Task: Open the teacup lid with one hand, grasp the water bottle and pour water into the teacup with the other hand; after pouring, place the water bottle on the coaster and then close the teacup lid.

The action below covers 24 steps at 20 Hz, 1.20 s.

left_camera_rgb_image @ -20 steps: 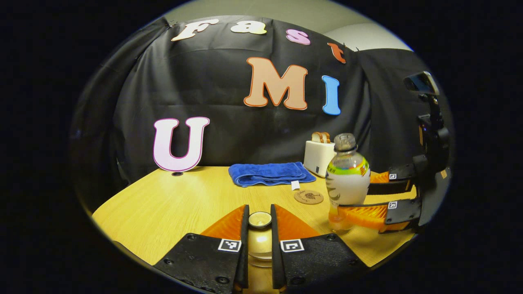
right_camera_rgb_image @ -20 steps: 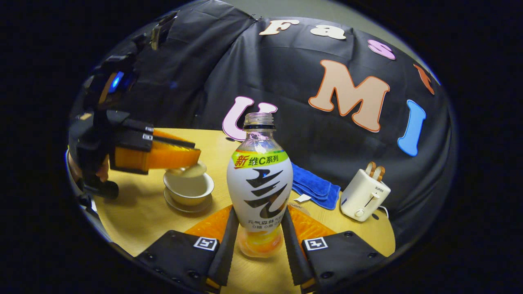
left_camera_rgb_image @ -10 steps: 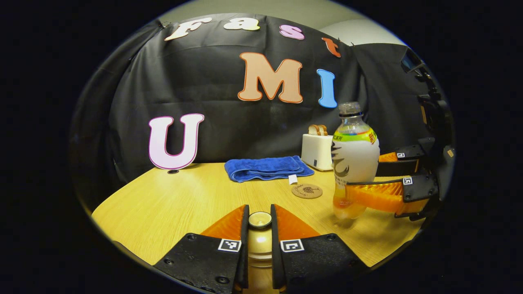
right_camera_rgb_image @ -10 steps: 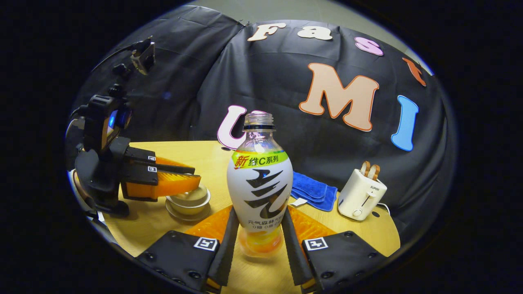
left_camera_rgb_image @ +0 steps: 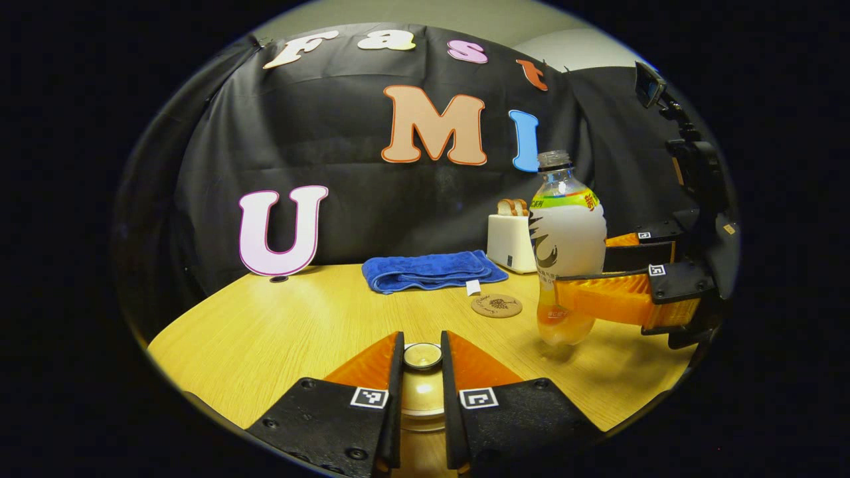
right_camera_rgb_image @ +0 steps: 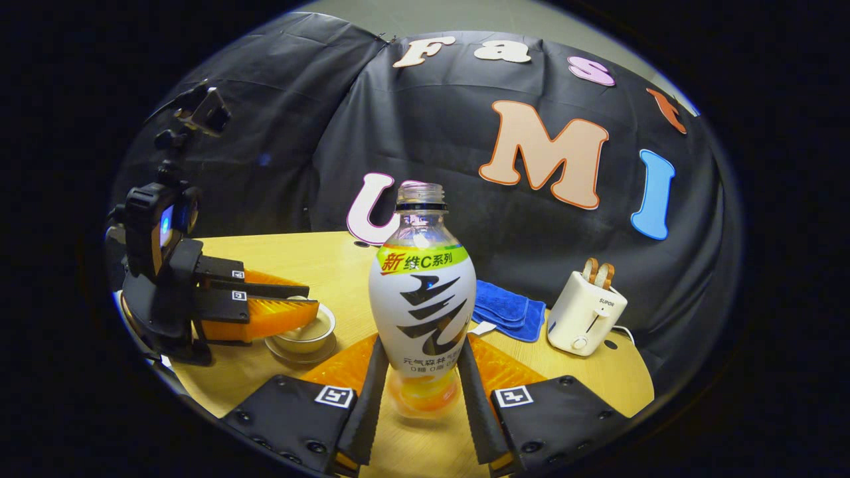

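Note:
My left gripper [left_camera_rgb_image: 422, 340] is shut on the knob of the teacup lid [left_camera_rgb_image: 422, 356]. In the right gripper view the left gripper [right_camera_rgb_image: 307, 311] holds that lid low at the rim of the pale teacup [right_camera_rgb_image: 300, 340] on its saucer; whether the lid rests on the cup is unclear. My right gripper [right_camera_rgb_image: 423, 345] is shut on the water bottle [right_camera_rgb_image: 423, 299], which is upright, uncapped and holds orange liquid at its base. In the left gripper view the bottle [left_camera_rgb_image: 568, 232] hangs just above the table in the right gripper [left_camera_rgb_image: 576, 282], right of the round coaster [left_camera_rgb_image: 497, 306].
A folded blue towel [left_camera_rgb_image: 431, 270] and a white toaster [left_camera_rgb_image: 510, 242] with bread in its slots stand at the back of the wooden table [left_camera_rgb_image: 279, 338]. The toaster [right_camera_rgb_image: 588, 309] is to the right of the bottle in the right gripper view.
The bottle has come upright and moved up and away from the teacup. My left gripper has lowered the lid from above the cup down to its rim.

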Each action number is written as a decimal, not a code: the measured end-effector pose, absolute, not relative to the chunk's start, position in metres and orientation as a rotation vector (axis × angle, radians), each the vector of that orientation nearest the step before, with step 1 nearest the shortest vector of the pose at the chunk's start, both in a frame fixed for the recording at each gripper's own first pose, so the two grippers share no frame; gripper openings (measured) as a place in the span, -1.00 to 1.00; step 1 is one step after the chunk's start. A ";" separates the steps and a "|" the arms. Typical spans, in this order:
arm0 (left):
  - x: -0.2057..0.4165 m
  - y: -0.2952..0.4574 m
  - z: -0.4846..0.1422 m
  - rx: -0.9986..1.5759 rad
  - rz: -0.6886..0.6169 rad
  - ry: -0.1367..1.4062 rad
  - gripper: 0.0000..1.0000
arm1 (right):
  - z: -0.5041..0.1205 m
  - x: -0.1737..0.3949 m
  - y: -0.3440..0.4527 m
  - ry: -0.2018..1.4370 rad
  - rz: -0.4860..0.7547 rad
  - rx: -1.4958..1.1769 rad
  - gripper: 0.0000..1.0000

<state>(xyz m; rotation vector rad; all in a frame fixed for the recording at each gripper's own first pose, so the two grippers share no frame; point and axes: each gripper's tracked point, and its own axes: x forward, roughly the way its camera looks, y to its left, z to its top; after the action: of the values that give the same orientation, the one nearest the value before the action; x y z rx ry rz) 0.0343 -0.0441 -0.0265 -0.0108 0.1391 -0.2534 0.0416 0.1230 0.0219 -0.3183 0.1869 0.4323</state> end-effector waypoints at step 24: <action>0.013 -0.015 0.023 -0.012 -0.168 -0.071 0.82 | 0.009 0.194 0.081 0.142 0.159 0.002 0.24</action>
<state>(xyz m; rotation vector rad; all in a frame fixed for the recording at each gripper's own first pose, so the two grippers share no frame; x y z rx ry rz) 0.0125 -0.0147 0.0230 -0.0117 -0.0708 -0.1677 0.1944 0.0811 0.0086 0.0019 0.1420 0.1590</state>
